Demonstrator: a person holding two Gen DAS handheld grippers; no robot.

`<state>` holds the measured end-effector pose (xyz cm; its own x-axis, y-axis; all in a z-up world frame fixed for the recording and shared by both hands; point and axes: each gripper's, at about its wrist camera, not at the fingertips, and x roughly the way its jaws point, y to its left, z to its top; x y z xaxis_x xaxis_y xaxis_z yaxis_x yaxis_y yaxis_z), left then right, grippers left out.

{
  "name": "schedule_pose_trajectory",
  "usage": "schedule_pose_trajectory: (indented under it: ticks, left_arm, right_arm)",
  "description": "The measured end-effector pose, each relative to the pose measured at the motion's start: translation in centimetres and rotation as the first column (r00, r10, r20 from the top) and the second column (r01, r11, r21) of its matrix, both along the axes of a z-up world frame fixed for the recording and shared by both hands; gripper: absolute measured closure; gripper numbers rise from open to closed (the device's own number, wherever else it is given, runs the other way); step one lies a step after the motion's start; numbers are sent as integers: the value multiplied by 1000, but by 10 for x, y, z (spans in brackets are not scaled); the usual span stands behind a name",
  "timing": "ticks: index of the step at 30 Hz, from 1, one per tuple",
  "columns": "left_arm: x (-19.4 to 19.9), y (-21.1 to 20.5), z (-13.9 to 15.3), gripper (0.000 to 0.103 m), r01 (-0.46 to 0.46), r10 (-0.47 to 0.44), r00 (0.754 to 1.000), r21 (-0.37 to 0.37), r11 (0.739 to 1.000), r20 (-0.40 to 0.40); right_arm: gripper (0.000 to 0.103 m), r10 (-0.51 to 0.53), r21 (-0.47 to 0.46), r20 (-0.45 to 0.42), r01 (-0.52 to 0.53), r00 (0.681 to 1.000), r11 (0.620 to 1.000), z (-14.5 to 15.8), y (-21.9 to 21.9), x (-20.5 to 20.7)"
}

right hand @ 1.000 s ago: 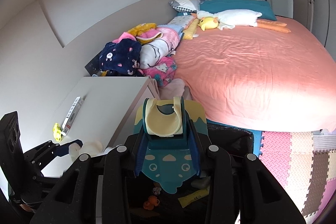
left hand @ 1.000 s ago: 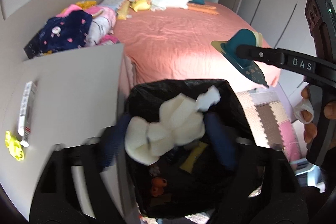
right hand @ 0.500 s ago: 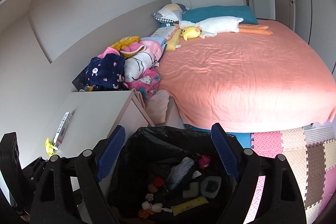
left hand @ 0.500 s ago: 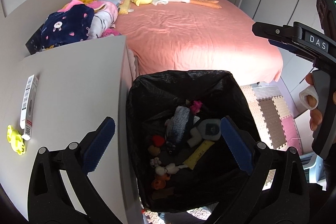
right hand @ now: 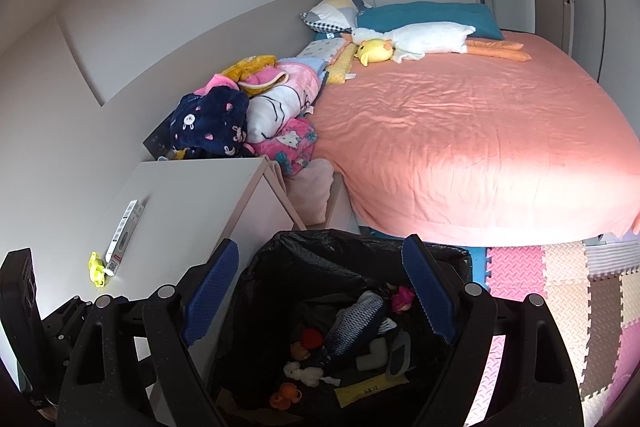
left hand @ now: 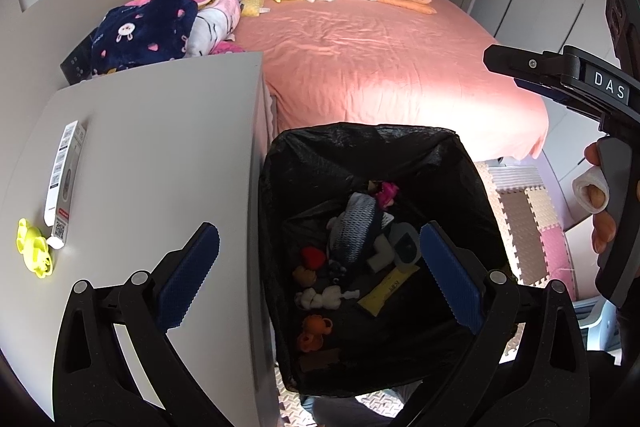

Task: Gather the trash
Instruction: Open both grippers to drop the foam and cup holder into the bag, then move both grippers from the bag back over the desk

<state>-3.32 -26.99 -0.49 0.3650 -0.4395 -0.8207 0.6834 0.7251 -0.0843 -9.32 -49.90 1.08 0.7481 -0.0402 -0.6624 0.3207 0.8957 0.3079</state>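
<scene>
A bin with a black liner (left hand: 360,135) stands between the white nightstand and the bed, directly under both grippers. Several bits of trash lie in it: a blue-and-white striped piece (left hand: 354,227), a yellow wrapper (left hand: 386,287), white scraps and an orange piece. My left gripper (left hand: 320,267) hangs open over the bin's left rim with nothing between its blue pads. My right gripper (right hand: 320,287) is also open and empty above the bin (right hand: 320,243). On the nightstand lie a white labelled box (left hand: 64,179) and a small yellow-green toy (left hand: 34,251).
The white nightstand (left hand: 160,147) stands left of the bin. A bed with a pink sheet (right hand: 460,131) fills the back, with folded blankets (right hand: 248,111) and plush toys on it. Foam floor mats (right hand: 560,275) lie to the right. A person's hand (left hand: 596,195) holds the right gripper.
The left gripper opened and its white crumpled wad dropped into the bin. The right gripper opened and let go of its teal and yellow piece. Both now stand empty.
</scene>
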Motion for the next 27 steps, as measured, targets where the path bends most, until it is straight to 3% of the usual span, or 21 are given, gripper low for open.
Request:
schedule_pose_trajectory:
  ticks: [14,27]
  left_arm:
    - [21,49,-6,6,-125,125,992,10,992,-20]
    - [46,109,-15,6,-273,273,961,19,962,-44]
  right_arm:
    - [19,111,12,-26,-111,993,994,-8,42,47]
    - [19,236,20,-56,-235,970,972,-16,99,96]
